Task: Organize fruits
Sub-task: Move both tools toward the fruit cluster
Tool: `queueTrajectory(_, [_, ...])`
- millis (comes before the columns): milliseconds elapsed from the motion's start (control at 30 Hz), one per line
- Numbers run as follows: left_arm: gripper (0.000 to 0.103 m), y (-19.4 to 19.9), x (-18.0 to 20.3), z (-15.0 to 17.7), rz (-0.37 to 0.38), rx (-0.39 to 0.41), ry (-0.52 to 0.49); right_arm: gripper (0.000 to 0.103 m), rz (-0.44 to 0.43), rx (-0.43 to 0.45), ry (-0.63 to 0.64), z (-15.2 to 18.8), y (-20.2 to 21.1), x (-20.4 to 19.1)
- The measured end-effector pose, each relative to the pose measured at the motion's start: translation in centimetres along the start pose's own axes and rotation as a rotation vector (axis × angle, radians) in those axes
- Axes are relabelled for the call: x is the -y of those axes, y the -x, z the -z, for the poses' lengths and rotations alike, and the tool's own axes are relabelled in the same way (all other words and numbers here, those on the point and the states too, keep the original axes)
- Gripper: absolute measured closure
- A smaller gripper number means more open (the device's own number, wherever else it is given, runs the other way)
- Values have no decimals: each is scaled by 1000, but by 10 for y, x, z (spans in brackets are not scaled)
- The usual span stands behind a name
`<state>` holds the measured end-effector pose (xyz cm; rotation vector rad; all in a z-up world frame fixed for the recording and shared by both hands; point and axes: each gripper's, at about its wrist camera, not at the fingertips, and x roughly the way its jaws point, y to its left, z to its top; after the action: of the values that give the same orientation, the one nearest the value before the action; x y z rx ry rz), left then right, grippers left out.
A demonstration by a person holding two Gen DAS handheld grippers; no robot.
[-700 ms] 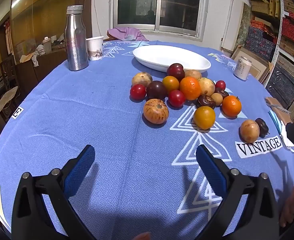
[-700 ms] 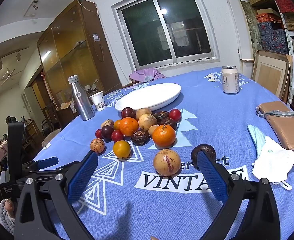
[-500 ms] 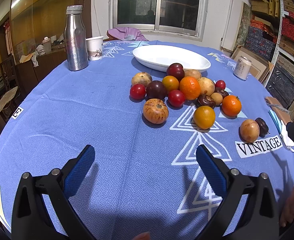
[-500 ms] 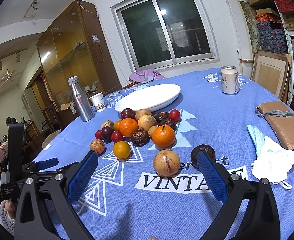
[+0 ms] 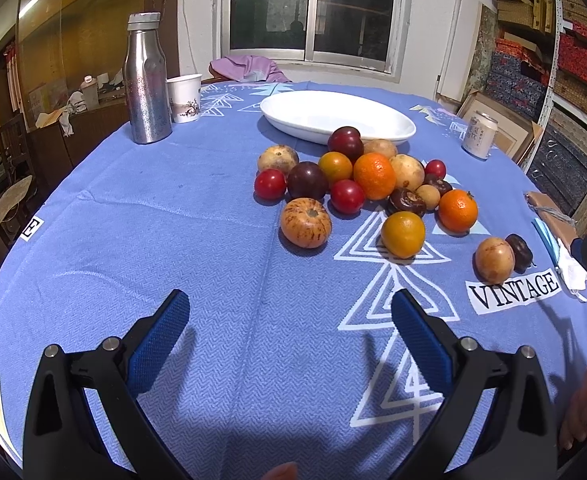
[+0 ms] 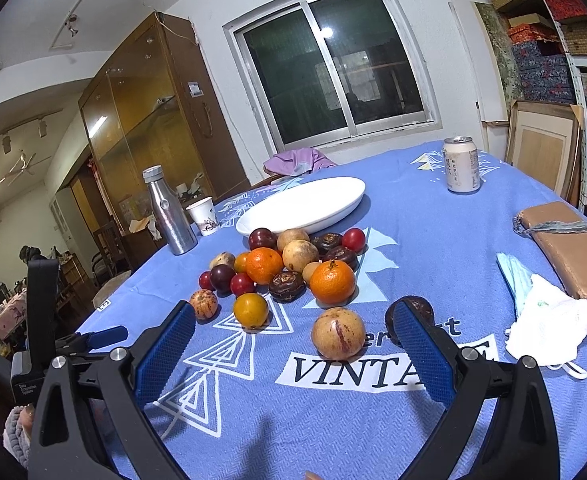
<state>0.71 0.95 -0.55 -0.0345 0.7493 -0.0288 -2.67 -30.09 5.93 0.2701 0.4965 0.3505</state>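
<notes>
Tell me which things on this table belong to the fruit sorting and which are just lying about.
For the job: the fruit pile, the two stray fruits by the VINTAGE print, the white dish.

Lying about: steel bottle, paper cup, drink can, brown wallet, face mask, crumpled tissue.

Home dining rm: tablecloth point(image 5: 173, 240), wood/glass cabinet point(image 6: 141, 120), sliding window point(image 6: 333, 76), fabric-stacked shelves point(image 5: 573, 40).

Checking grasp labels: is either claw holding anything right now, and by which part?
Nothing held. The left claw and right claw are both open over the blue tablecloth, with no fruit between their fingers; the white dish holds nothing.
</notes>
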Motion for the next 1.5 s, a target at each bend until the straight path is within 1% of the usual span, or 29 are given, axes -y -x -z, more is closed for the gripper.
queueTrajectory(200, [4,2,2,-1,4,18,-22,3,-12,-14,7,0,-3,-1])
queueTrajectory(300, [4,1,3,-3,42,5,-41,3,-62,-23,6,-1,-6,2])
queueTrajectory(400, [4,-2,2,-4,138,-28,-58,3,-154,-54,-43,-2,-10,13])
queueTrajectory(433, [4,0,0,-6,195,-20,-56,3,-171,-70,-52,-3,-10,16])
queueTrajectory(467, [4,2,-3,-7,244,2,-39,3,-168,-95,-49,-5,-11,18])
queueTrajectory(500, [4,5,-7,-9,295,34,-13,3,-147,-130,-27,-9,-12,19])
queueTrajectory(533, [4,8,-12,-14,342,57,32,3,-102,-160,7,-11,-13,20])
queueTrajectory(600, [4,6,-19,-26,389,54,70,3,5,-227,85,-16,-19,23])
queueTrajectory(633, [4,4,-20,-32,391,41,58,3,27,-254,105,-16,-21,27])
queueTrajectory(667, [4,1,-20,-37,376,29,34,3,50,-292,120,-16,-25,31])
queueTrajectory(733, [4,-6,-20,-46,316,13,-34,3,70,-329,140,-13,-30,39])
queueTrajectory(800, [4,-16,-19,-52,274,-33,-73,3,93,-350,156,-11,-36,46])
queueTrajectory(867, [4,-25,-20,-54,254,-62,-102,3,106,-355,155,-11,-42,51])
queueTrajectory(933, [4,-35,-14,-53,225,-80,-158,3,74,-378,142,-14,-52,56])
queueTrajectory(1033, [4,-49,-5,-50,214,-111,-218,3,70,-405,127,-17,-62,59])
queueTrajectory(1133, [4,-60,-1,-52,185,-111,-251,3,67,-386,121,-22,-64,62])
queueTrajectory(1167, [4,-64,0,-54,190,-117,-251,3,61,-376,111,-24,-64,63])
queueTrajectory(1200, [4,-68,-1,-56,199,-126,-248,5,55,-367,100,-26,-65,66])
queueTrajectory(1233, [4,-74,-2,-59,201,-134,-242,11,47,-362,88,-27,-65,68])
queueTrajectory(1267, [4,-78,-2,-61,199,-138,-238,15,40,-363,73,-28,-66,71])
queueTrajectory(1300, [4,-82,-1,-62,198,-142,-240,22,37,-363,62,-28,-67,74])
queueTrajectory(1333, [7,-85,0,-62,199,-144,-243,26,34,-366,51,-29,-66,76])
queueTrajectory(1367, [9,-87,1,-62,200,-144,-245,26,28,-371,39,-29,-67,79])
queueTrajectory(1433, [28,-93,4,-61,209,-161,-256,29,25,-380,36,-28,-69,80])
queueTrajectory(1500, [32,-99,6,-58,216,-178,-263,30,29,-395,42,-27,-72,79])
